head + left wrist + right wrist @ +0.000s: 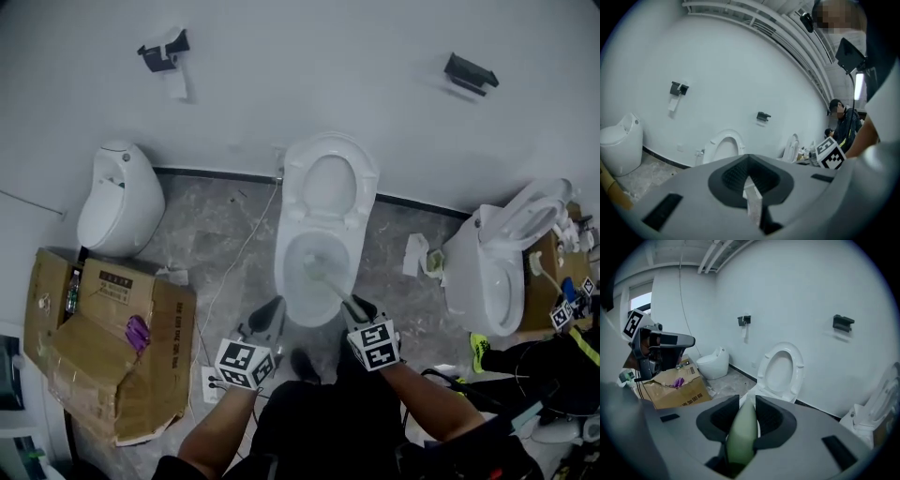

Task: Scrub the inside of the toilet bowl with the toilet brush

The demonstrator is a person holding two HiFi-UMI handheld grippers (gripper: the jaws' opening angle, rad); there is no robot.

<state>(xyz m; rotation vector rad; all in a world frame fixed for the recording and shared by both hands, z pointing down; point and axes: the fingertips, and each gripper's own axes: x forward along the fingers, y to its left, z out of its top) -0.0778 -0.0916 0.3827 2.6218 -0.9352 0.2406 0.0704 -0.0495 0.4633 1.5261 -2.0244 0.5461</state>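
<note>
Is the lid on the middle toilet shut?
No, the lid stands raised, and the toilet brush reaches down into the open bowl.

There's the brush [328, 279] down in the middle toilet [292, 246]; second toilet [117, 197] and box [141, 375] off left, third toilet [483, 277] right.
</note>
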